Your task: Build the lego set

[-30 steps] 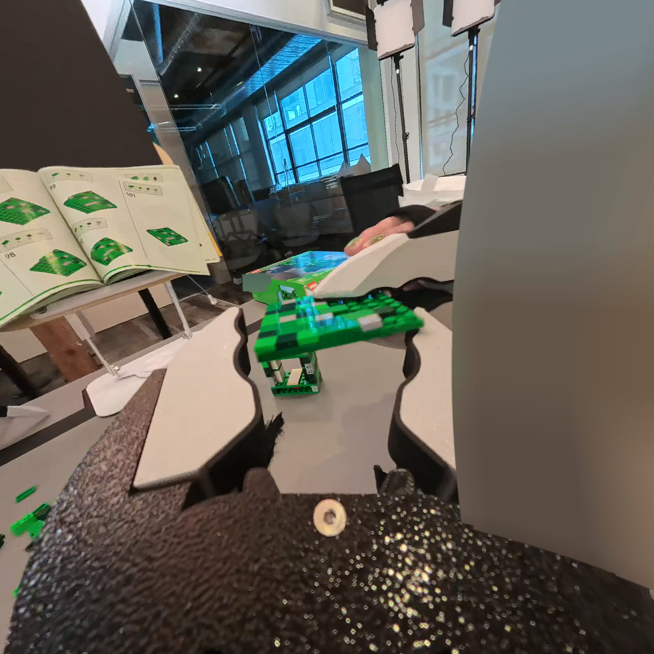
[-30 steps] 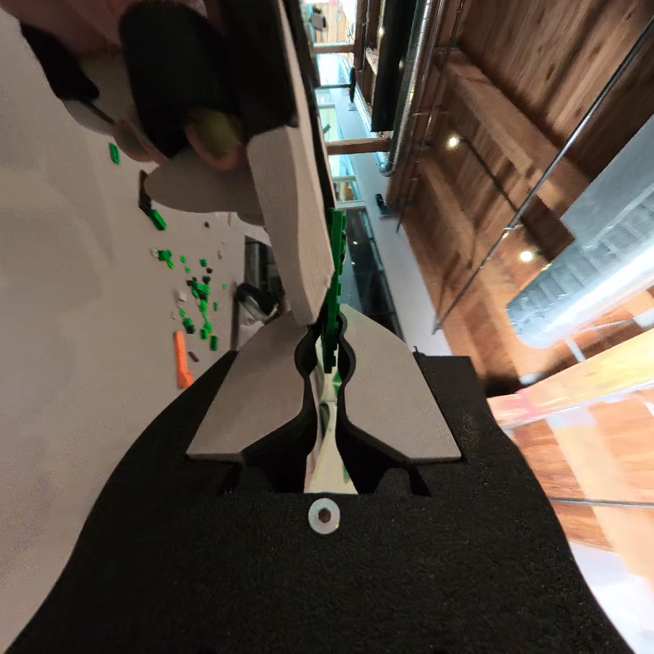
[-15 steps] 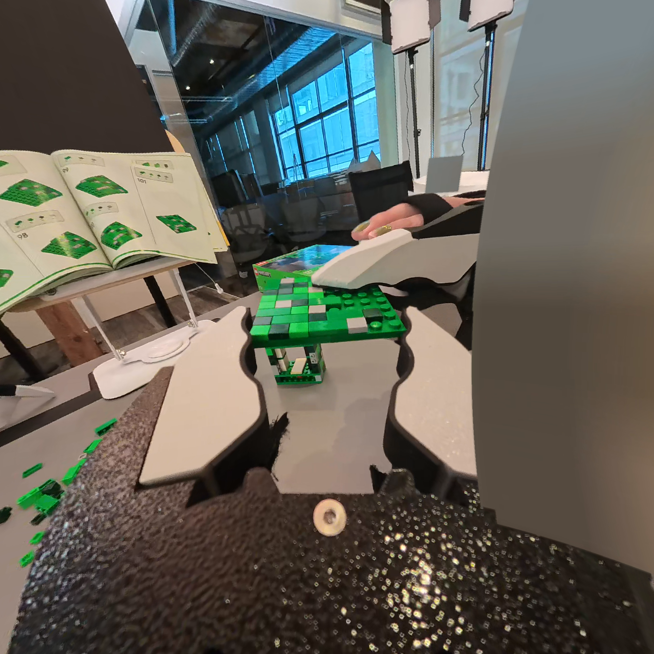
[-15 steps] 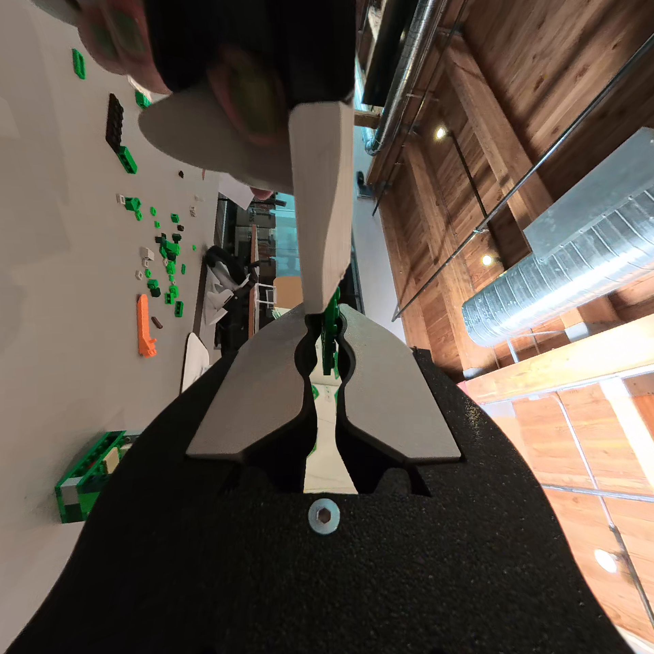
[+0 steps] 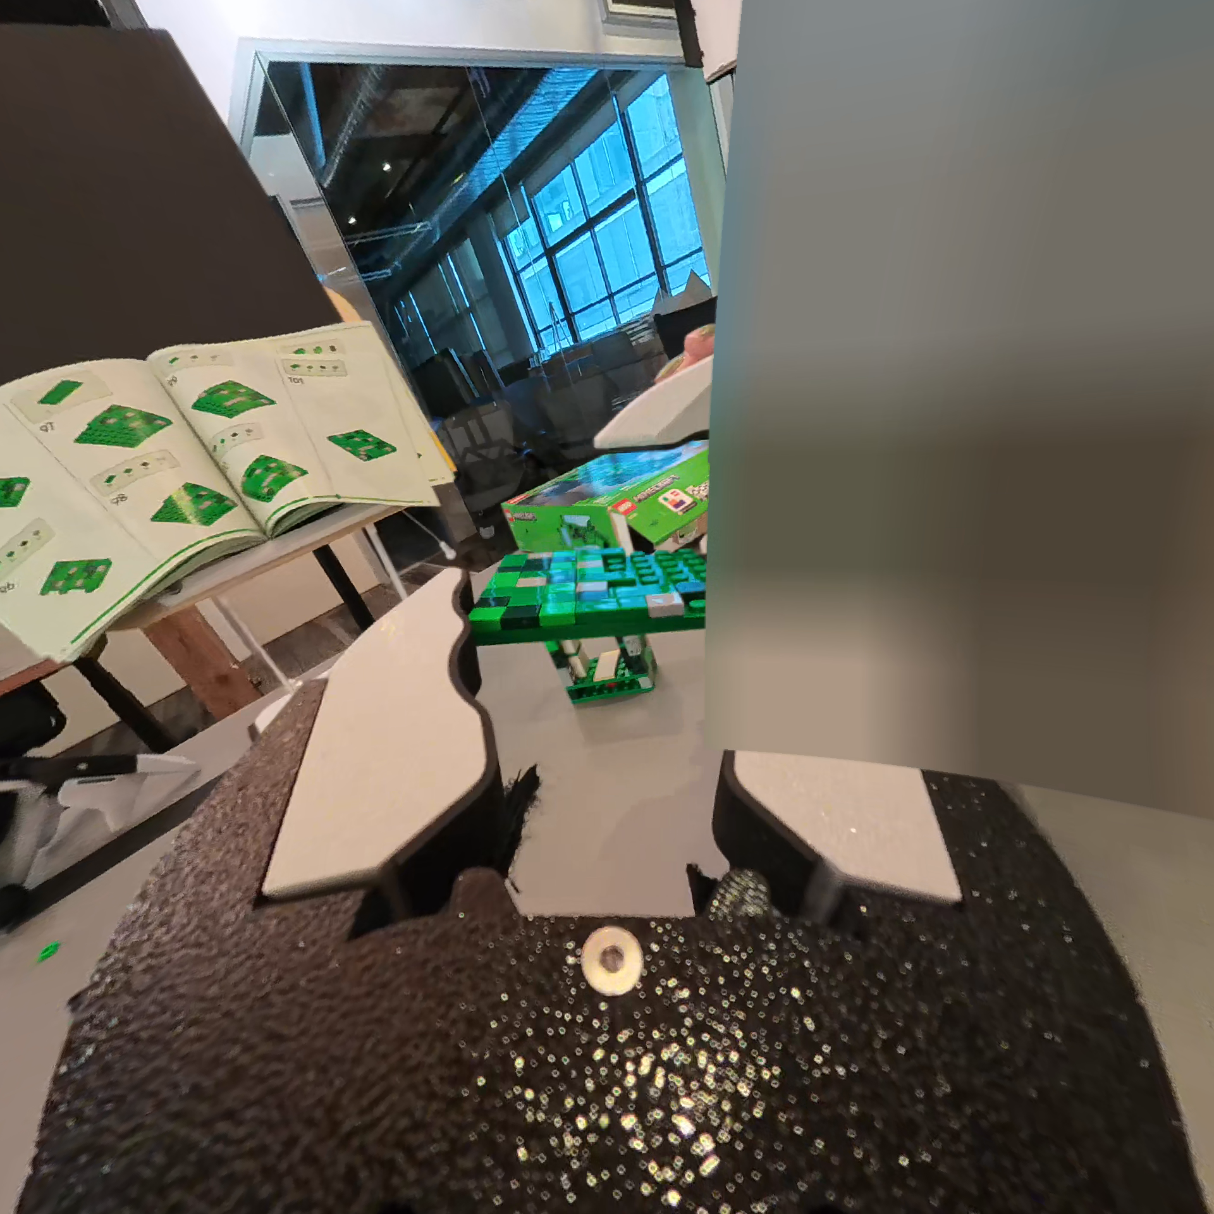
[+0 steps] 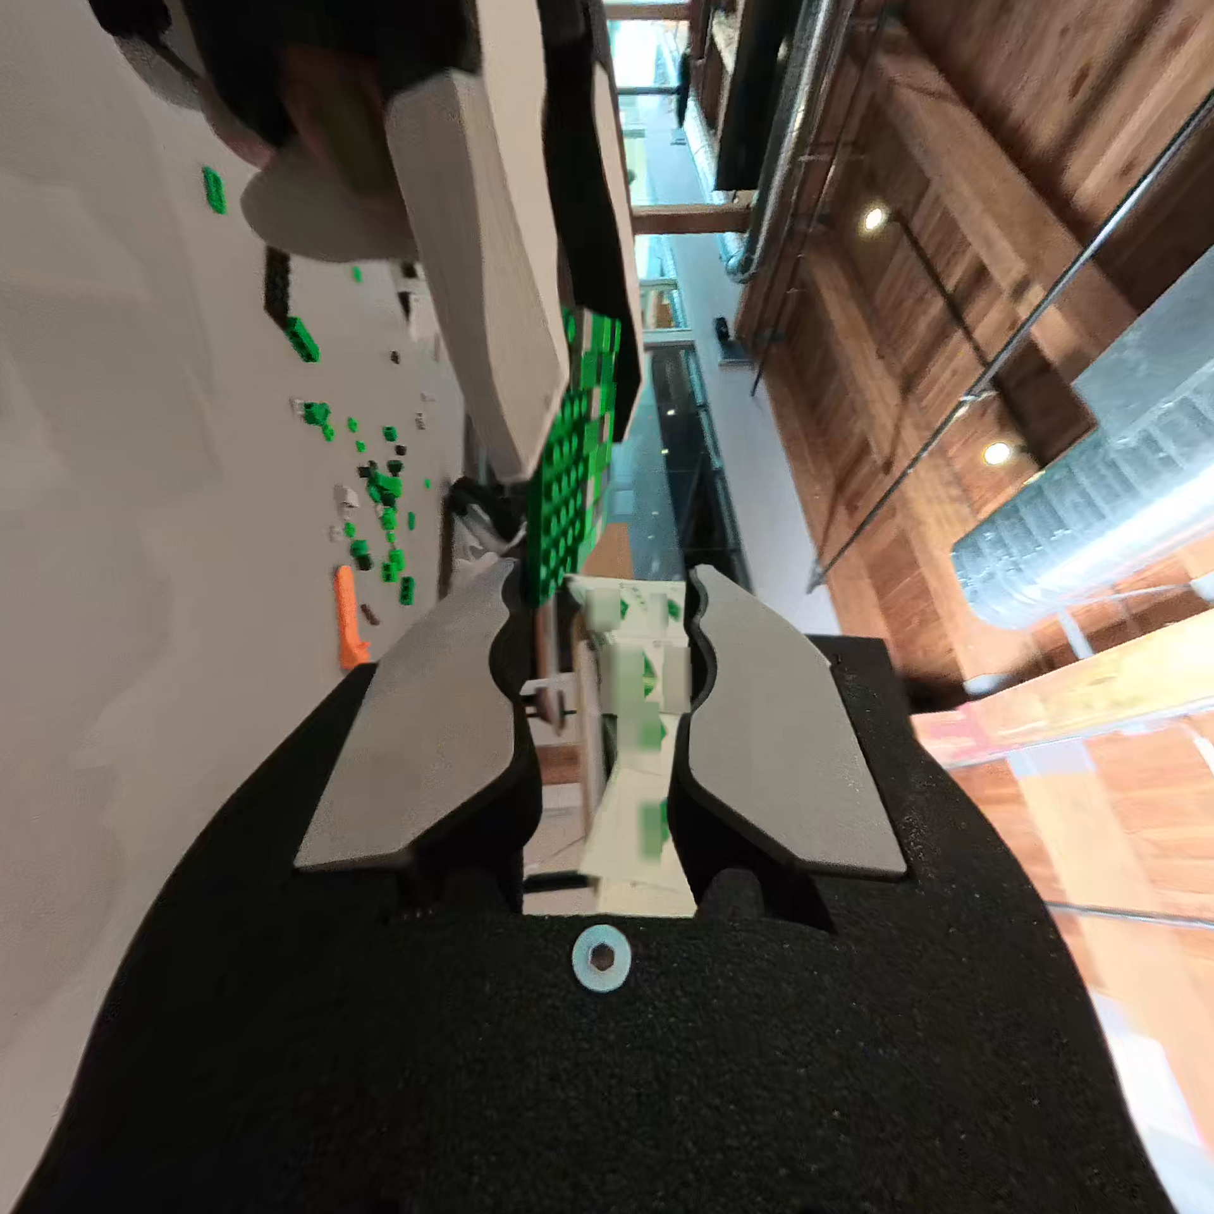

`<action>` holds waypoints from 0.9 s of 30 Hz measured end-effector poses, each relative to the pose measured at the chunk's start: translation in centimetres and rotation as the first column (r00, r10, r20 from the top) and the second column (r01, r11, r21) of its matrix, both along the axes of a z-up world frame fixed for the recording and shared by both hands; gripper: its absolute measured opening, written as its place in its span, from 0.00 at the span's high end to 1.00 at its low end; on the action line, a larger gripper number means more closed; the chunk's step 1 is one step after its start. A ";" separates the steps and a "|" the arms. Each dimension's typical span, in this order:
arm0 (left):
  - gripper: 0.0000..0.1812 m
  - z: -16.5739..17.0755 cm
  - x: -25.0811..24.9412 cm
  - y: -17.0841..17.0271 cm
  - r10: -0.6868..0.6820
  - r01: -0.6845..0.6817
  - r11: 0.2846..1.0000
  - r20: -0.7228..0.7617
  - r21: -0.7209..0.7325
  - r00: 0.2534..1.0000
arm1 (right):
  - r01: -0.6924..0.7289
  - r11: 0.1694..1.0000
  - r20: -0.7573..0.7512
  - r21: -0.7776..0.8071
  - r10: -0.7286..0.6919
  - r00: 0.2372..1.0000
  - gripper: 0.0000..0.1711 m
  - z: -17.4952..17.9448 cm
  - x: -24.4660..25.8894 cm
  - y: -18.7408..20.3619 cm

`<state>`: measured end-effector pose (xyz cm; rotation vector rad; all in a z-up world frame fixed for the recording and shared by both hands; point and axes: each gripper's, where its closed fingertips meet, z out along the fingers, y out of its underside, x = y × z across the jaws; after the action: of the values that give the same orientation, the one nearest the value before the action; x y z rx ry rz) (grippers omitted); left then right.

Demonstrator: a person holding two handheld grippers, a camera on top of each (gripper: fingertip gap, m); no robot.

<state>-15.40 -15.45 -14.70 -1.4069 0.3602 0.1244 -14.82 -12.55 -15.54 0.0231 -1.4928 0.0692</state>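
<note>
Green tiled plate (image 5: 591, 588) hung off the table, pinched edge-to-edge by the left gripper (image 5: 584, 630), with a small green stack (image 5: 607, 670) underneath. Right gripper (image 6: 601, 630) was spread, empty. I'd level it, line up the studs, then press straight down.

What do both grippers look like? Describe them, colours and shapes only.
The left gripper has a black pebbled body flecked with glints, a silver washer at its centre and flat pale grey fingers with wavy black inner edges. The right gripper matches it, but its black body looks matte.
</note>
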 end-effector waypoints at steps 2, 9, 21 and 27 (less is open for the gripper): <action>0.57 -0.7 -0.8 -0.1 -0.019 0.019 1.000 0.007 -0.013 1.000 | -0.018 0.997 0.075 -0.077 0.024 0.997 0.74 -1.3 -0.4 0.3; 0.58 -2.2 -1.1 -0.9 -0.239 0.242 0.970 0.164 0.003 0.957 | -0.084 0.982 0.209 -0.169 0.119 0.971 0.72 -5.9 -1.5 -1.5; 0.48 -5.1 -1.7 -0.1 -0.280 0.316 0.943 0.272 -0.101 0.921 | -0.099 0.989 0.109 -0.109 0.111 0.988 0.96 -8.0 -2.6 -1.0; 0.47 -5.7 -6.4 0.2 -0.031 0.064 0.990 0.246 -0.127 0.969 | 0.085 0.977 0.371 0.194 -0.154 0.916 0.96 -13.8 -3.3 3.1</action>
<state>-21.79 -15.27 -20.43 -1.5255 0.2005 -0.1144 -18.15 -9.44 -29.30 0.0619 -1.8877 -0.1668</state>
